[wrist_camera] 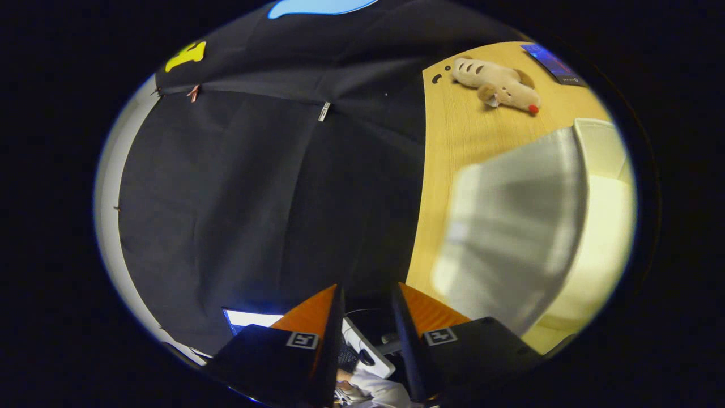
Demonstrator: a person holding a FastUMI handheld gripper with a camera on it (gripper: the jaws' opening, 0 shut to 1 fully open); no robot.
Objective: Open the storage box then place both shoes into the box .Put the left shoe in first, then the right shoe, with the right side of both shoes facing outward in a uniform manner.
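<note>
The view is rolled sideways, so the wooden table [453, 147] runs up the right side. On it, to the right of my fingers and close by, stands the cream storage box [609, 226]. A pale grey panel [510, 226], blurred, lies across the box's near side; it looks like the box's lid or front flap, and I cannot tell how far it is swung. My gripper [369, 288] is open with nothing between the fingers. It points past the table's edge at the black cloth wall [255, 187], and the box is off to its right, not touched.
A tan plush toy [498, 85] lies on the table beyond the box, and a dark flat device [552, 63] lies past the toy. Below my fingers are a lit screen [249, 318], cables and a person's light sleeve [376, 390].
</note>
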